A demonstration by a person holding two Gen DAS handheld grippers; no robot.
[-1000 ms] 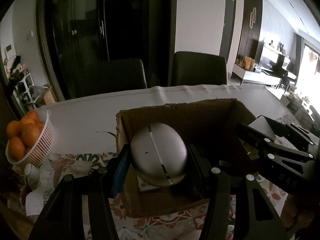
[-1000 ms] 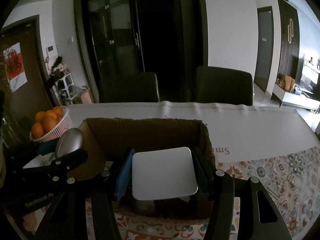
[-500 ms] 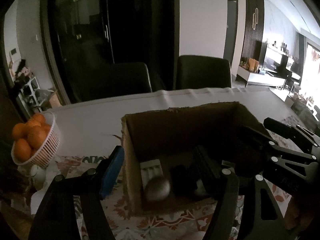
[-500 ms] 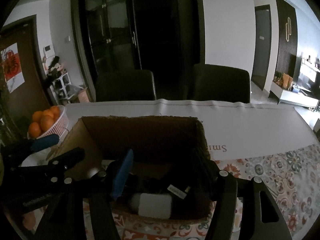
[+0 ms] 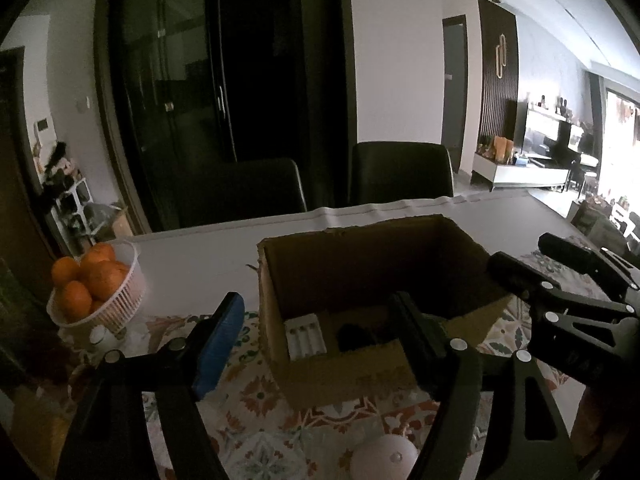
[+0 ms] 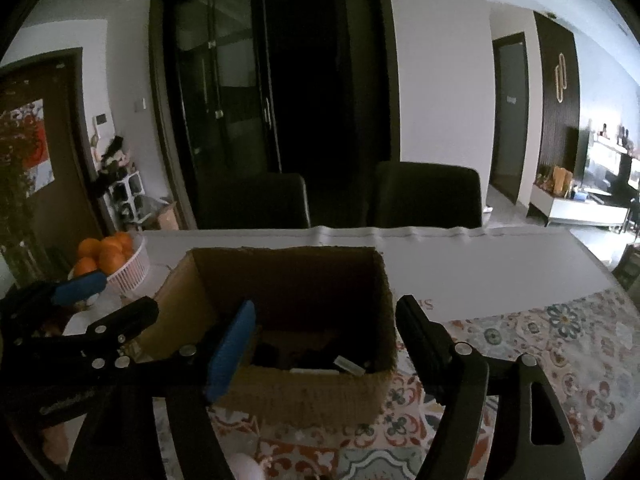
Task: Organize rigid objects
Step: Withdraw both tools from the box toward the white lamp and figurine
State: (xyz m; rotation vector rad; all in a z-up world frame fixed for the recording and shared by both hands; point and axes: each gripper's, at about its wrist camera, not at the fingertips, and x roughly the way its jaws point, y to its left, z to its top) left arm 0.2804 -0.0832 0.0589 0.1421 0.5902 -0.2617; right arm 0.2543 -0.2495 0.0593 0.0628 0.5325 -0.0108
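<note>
Left wrist view: left gripper point(image 5: 318, 326) spread wide, nothing between the fingers, hanging at the near-left corner of the cardboard box point(image 5: 340, 372). Faint print on the box's near wall, not readable. Inside the box: a white ribbed pack point(image 5: 306, 336) against the left wall, a dark item point(image 5: 356, 336) next to it, rest too dark to tell. Silver egg-shaped object it held 1 s ago was lying in the box 0.5 s ago; can't pick it out now. White basket point(image 5: 120, 300) of oranges point(image 5: 90, 280) stands left of the box, well apart, on the table. Pale round object point(image 5: 384, 458) on the patterned cloth point(image 5: 280, 432) at the bottom edge, outside the box, on its near side. Right gripper point(image 5: 556, 264) shows at right, fingers apart, empty.

Right wrist view: right gripper point(image 6: 324, 326) released, jaws wide, empty, over the near edge of the cardboard box point(image 6: 320, 392). White square item it clamped 1 s ago is no longer between the fingers. Box holds dark items point(image 6: 288, 354) and a small white label or tag point(image 6: 350, 365) near the front right; contents otherwise unclear. White table cover point(image 6: 480, 272) behind the box carries printed text, only a fragment like "S" visible beside the right finger, inverted. Left gripper point(image 6: 108, 296) at left, open, blue pad visible. Basket point(image 6: 132, 268) with oranges point(image 6: 104, 254) sits behind it. Red poster on the dark door, far left, writing not legible.
</note>
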